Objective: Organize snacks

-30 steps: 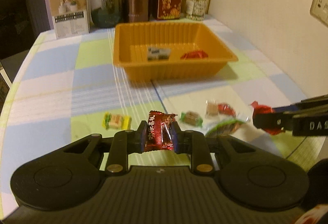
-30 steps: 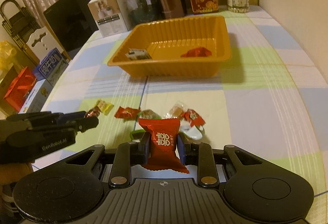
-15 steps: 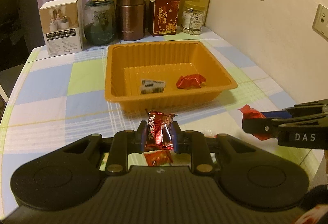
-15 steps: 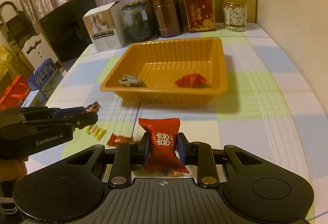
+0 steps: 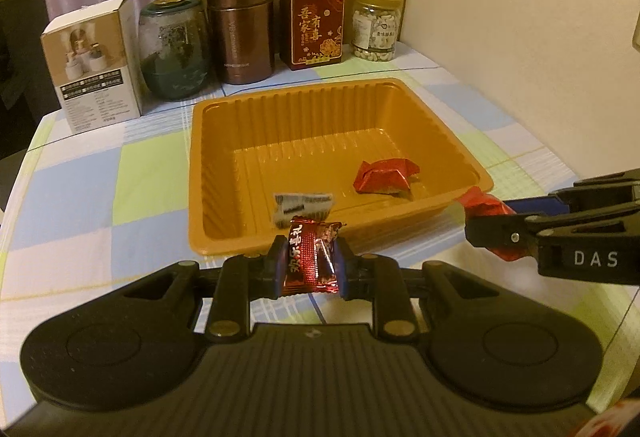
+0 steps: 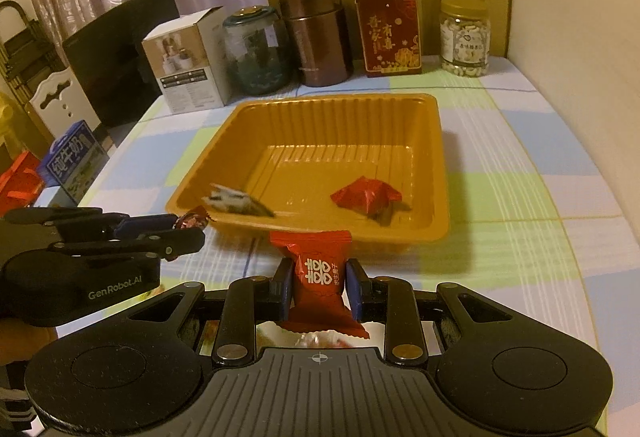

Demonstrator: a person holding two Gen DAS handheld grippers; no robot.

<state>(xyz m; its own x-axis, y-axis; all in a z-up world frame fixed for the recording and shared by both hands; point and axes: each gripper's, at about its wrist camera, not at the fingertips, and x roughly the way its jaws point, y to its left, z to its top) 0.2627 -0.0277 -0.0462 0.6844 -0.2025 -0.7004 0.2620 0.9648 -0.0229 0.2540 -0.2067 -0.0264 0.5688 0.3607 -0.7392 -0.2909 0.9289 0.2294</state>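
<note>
We've carried both candies up to the tray [image 5: 476, 173]: left gripper [image 5: 310, 259] clamps a dark candy [image 5: 308, 257], right gripper [image 6: 319, 287] a red candy [image 6: 318, 277]; drop next.

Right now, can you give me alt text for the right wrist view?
The right gripper holds a red candy just short of an orange tray containing two wrapped sweets. The left gripper, at left, holds a dark candy.
</note>
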